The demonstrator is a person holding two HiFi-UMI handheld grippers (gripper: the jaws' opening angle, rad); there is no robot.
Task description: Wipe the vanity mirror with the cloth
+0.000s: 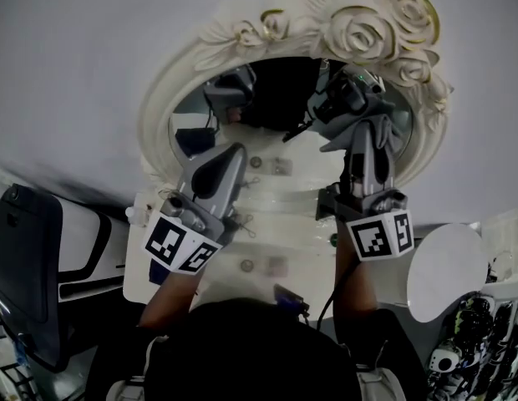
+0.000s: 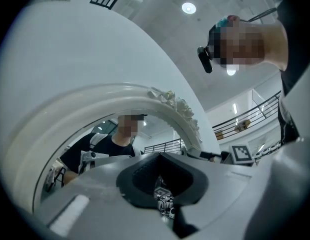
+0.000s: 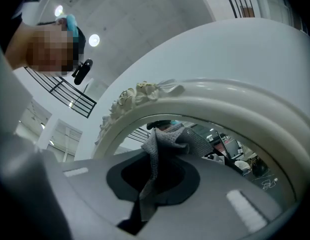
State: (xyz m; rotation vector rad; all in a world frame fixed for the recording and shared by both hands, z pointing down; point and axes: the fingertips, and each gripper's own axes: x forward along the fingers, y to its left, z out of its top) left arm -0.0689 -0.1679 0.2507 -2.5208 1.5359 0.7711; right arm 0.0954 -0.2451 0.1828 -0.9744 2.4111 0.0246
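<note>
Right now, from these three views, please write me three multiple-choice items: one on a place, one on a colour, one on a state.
1. In the head view, where is the grey woven cloth?
A) at the right part of the ornate oval vanity mirror
B) at its left edge
C) on the floor

2. What colour is the mirror's carved rose frame?
A) black
B) cream
C) red

3. The right gripper is:
A) open and empty
B) shut on the cloth
C) out of view

Answers: 1 A, the cloth sits by the right rim. 2 B, the roses look cream. 3 B, the cloth runs between its closed jaws.
</note>
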